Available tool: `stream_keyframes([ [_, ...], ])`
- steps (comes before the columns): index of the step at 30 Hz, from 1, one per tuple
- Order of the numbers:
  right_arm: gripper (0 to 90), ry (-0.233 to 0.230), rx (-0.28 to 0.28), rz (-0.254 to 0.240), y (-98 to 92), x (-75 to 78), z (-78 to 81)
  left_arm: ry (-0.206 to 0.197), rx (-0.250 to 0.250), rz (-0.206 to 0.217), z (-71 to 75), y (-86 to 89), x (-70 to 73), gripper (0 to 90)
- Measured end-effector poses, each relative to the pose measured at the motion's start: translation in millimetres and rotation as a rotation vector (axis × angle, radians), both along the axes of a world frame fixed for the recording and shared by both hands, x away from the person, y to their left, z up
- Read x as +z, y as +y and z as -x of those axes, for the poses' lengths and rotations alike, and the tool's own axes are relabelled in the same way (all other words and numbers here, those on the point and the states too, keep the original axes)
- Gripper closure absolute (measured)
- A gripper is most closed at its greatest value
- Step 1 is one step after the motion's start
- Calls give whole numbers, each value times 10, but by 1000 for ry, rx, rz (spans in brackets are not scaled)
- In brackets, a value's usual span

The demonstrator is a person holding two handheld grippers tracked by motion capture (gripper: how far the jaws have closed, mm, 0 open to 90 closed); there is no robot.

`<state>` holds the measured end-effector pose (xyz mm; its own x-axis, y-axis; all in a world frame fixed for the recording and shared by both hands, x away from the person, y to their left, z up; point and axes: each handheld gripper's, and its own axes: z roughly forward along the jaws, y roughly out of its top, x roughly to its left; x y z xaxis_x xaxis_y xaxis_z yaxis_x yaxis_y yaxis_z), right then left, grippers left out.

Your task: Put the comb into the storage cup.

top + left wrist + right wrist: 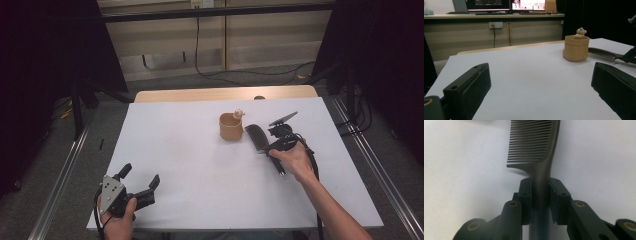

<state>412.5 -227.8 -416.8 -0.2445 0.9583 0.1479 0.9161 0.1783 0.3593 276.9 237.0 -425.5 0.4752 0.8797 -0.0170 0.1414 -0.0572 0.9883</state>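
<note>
Small tan pot [231, 127] upright on the white tabletop [190, 165], right of centre toward the far edge, with a little pale figurine [238, 114] perched at its rim. Bare wooden strip [200, 94] along the far edge. Beyond, grey floor with a black cable [196, 45] trailing down to it. Lit monitors [506, 4] on a long desk [494, 16], wall socket [495, 24] below.
</note>
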Motion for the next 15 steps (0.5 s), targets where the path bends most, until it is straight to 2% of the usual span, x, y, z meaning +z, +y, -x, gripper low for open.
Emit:
stream_keyframes([
  [2,726,-30,28,-14,-9,16,11,0,1,-1,0,1,-1,26],
  [5,727,-48,29,-10,-4,36,37,3,1,-3,-4,5,-2,26],
  [9,726,-91,9,-15,-28,48,59,1,0,-4,1,6,-1,26],
  [15,727,-185,-21,-36,-100,78,108,2,3,-11,-2,5,-3,27],
])
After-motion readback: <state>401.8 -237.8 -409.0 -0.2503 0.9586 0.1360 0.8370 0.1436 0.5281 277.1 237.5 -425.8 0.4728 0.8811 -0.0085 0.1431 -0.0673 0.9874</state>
